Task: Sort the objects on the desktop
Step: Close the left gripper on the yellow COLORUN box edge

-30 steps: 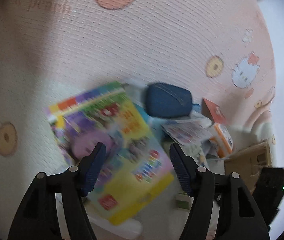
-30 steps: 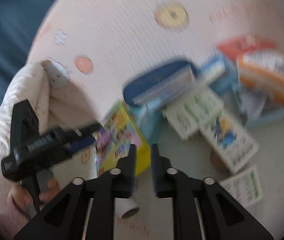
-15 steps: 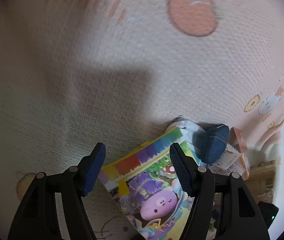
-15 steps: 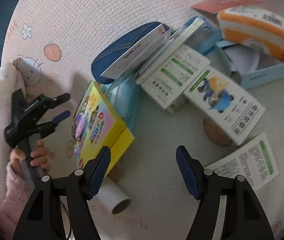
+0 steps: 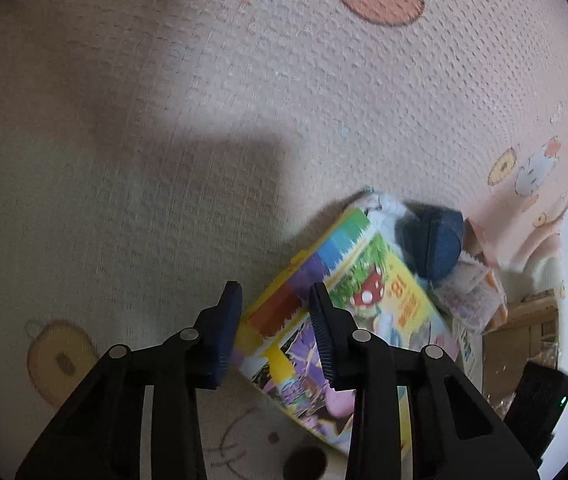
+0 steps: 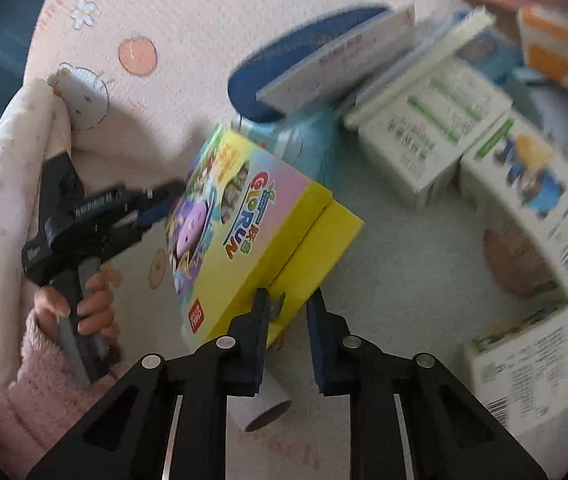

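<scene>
A yellow "GLO RUN" game box (image 6: 252,224) stands tilted up on the pink mat. My left gripper (image 5: 272,320) is shut on the box's (image 5: 364,304) striped top edge; it also shows in the right wrist view (image 6: 156,208). My right gripper (image 6: 286,312) is shut on the box's yellow bottom corner. The box is held between the two grippers.
A dark blue case (image 6: 304,48) with a flat box on it lies behind the game box. White medicine boxes (image 6: 428,136), a minion box (image 6: 532,192) and an orange box (image 6: 556,48) lie to the right. A white paper roll (image 6: 260,408) lies under my right gripper.
Both grippers went from open to closed on the game box. The box rose from lying flat to a tilted stand. The right gripper moved in toward its yellow corner.
</scene>
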### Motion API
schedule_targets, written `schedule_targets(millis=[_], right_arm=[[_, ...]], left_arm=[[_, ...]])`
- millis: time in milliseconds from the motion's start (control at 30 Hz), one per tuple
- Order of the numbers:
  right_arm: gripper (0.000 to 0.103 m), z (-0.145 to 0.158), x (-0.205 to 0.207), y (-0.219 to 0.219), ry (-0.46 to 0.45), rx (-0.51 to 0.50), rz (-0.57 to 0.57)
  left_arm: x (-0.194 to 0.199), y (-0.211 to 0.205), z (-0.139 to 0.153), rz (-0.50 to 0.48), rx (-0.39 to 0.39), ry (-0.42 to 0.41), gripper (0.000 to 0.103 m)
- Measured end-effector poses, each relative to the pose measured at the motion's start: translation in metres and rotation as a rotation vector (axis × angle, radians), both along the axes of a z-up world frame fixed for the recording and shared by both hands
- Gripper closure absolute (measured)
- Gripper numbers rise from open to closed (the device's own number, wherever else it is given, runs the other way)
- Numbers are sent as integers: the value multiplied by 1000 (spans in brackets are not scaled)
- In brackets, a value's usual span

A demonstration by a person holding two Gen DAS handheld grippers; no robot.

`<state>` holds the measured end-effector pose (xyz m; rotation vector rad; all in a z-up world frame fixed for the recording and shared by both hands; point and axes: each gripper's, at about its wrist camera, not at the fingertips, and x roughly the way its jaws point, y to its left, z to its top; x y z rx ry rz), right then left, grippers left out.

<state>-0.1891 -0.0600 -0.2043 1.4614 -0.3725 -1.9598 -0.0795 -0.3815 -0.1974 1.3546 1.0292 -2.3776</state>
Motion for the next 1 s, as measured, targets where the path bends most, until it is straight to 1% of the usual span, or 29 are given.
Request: schedule_targets(millis=[67,167,233,333,400,500,567,600,667,733,767,800,833,900,1000], right_arm=[[87,5,-5,5,23,12,-25],[87,11,-15,14,72,56,-70],[87,17,-24,12,141,129,-66],[88,26,-30,6,247,248,-51],[87,25,-37,8,258,287,-58],[87,23,-46,23,201,277,-107],[86,25,-49,36,168,236,-142],[86,28,-49,43,156,216,-158],[86,33,-45,53,150,199,-183],[85,39,-39,60,144,178,-199],[85,41,-33,64,134,162,-207],[85,41,-27,66,123,151,-213],[85,41,-22,69,101,131,-218],[84,38,-14,74,57,104,-219],[84,29,-2,82,-26,77,-228]], left_arm=[[8,9,-2,-2,29,1,65],[14,29,-3,-16,39,-4,65],[17,41,-2,-29,39,-11,65],[25,61,-3,-38,71,-16,65],[31,74,-7,-46,102,-31,65],[31,95,-18,-81,122,-78,65],[29,105,-22,-98,108,-109,65],[26,107,-20,-102,94,-112,65],[20,108,-6,-108,22,-98,64],[15,105,12,-98,-48,-70,61],[11,101,23,-93,-79,-42,58],[8,99,32,-93,-99,-21,51],[3,97,39,-101,-116,0,47],[-12,98,49,-117,-150,24,47],[-35,94,54,-158,-164,28,47]])
